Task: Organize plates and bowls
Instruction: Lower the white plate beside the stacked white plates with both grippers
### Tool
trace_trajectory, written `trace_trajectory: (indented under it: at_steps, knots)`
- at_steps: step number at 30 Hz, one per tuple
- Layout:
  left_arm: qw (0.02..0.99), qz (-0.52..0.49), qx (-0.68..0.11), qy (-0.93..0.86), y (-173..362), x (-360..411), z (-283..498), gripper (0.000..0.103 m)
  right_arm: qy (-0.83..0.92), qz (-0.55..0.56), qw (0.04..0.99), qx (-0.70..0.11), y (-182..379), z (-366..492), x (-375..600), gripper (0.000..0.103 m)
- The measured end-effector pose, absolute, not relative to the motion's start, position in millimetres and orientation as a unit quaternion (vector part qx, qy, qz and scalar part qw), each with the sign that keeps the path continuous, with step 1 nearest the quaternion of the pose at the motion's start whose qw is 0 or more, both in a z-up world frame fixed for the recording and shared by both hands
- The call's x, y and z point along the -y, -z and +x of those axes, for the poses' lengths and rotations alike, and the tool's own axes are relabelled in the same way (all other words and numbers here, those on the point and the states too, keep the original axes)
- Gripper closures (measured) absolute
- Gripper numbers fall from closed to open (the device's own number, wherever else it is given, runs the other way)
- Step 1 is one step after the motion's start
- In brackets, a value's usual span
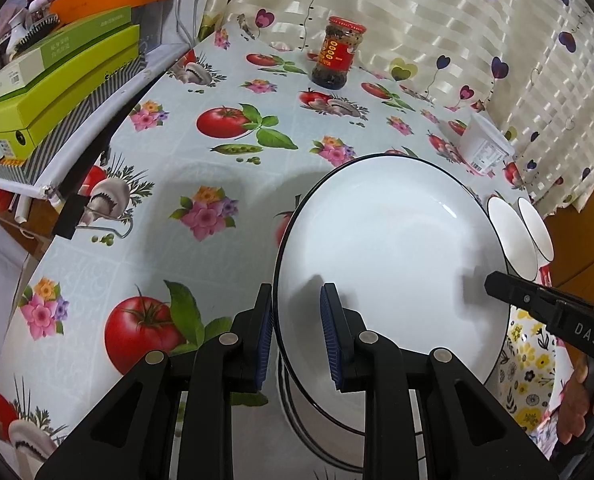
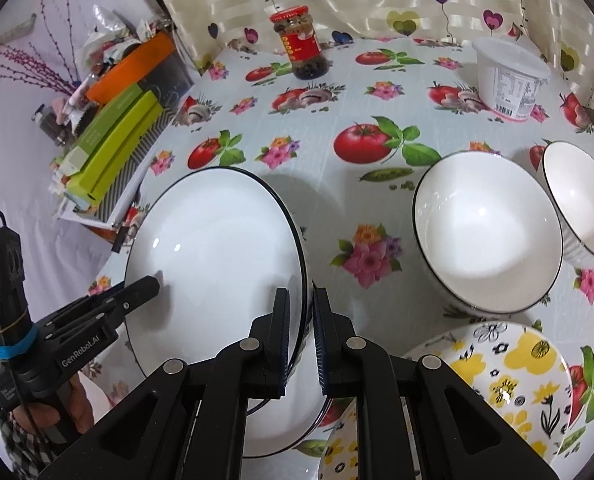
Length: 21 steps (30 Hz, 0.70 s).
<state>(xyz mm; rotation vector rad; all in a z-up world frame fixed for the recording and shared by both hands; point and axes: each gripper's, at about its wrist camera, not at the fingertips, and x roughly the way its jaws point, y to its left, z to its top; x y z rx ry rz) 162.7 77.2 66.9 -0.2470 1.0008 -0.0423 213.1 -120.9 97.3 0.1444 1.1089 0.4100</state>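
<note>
A large white plate [image 1: 397, 248] with a thin black rim hangs tilted over the table, held at both sides. My left gripper [image 1: 297, 320] is shut on its left rim, one blue pad under the edge and one on the inside. My right gripper [image 2: 301, 320] is shut on the opposite rim of the same plate [image 2: 217, 240]. Each view shows the other gripper's tip on the far edge. A second black-rimmed plate [image 2: 293, 420] lies beneath. Two white bowls [image 2: 485, 240] [image 2: 581, 208] stand to the right, and a yellow-flowered dish [image 2: 509, 380] sits nearer.
A red-lidded jar [image 1: 335, 54] and a white plastic tub [image 2: 509, 76] stand near the curtain at the back of the table. Green boxes [image 1: 57, 92] and an orange one are stacked on a shelf to the left. A second flowered dish [image 2: 337, 452] is under my right gripper.
</note>
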Motion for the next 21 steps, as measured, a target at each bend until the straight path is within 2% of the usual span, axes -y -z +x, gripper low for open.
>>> trace_trajectory:
  at_steps: [21]
  knots:
    - [0.870, -0.088, -0.484, 0.014, -58, -65, 140, 0.079, -0.182, 0.072, 0.823, -0.533, -78, 181, 127, 0.091]
